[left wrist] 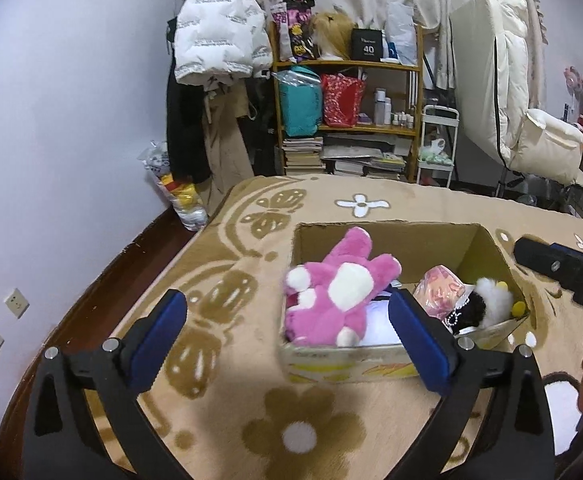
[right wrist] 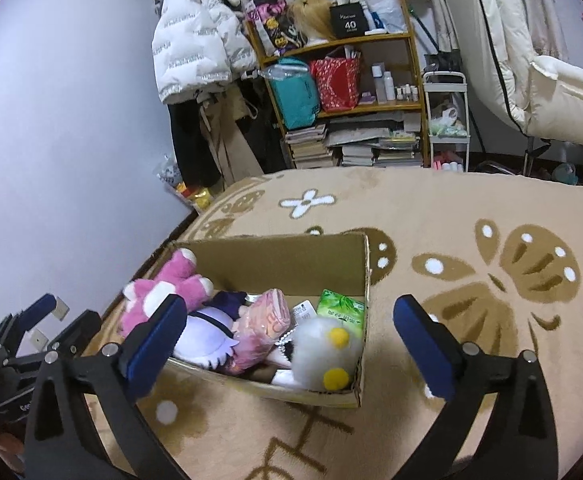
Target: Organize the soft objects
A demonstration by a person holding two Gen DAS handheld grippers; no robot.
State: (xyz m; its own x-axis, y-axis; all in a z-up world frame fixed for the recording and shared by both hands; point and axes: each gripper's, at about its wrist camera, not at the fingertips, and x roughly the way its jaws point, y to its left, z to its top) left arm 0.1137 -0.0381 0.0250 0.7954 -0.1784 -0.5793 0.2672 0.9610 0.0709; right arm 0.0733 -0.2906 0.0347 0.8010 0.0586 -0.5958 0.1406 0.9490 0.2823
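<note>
The open-topped brown cardboard box (right wrist: 291, 264) is crowded along its near side by a pink-and-white plush rabbit (left wrist: 331, 292) and a white fluffy pompom toy (right wrist: 323, 348). Its far half stays free, as does the beige flower-patterned carpet (right wrist: 471, 208) to the right

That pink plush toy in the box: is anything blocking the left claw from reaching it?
Nothing visible does. The left gripper is open and empty, and the pink plush toy lies on top at the left end of the open cardboard box, with only bare blanket before the box.

Fluffy pink plush toy (left wrist: 331, 292) in a matt cardboard box (left wrist: 383, 240) — on a soft, napped blanket (left wrist: 219, 412).
</note>
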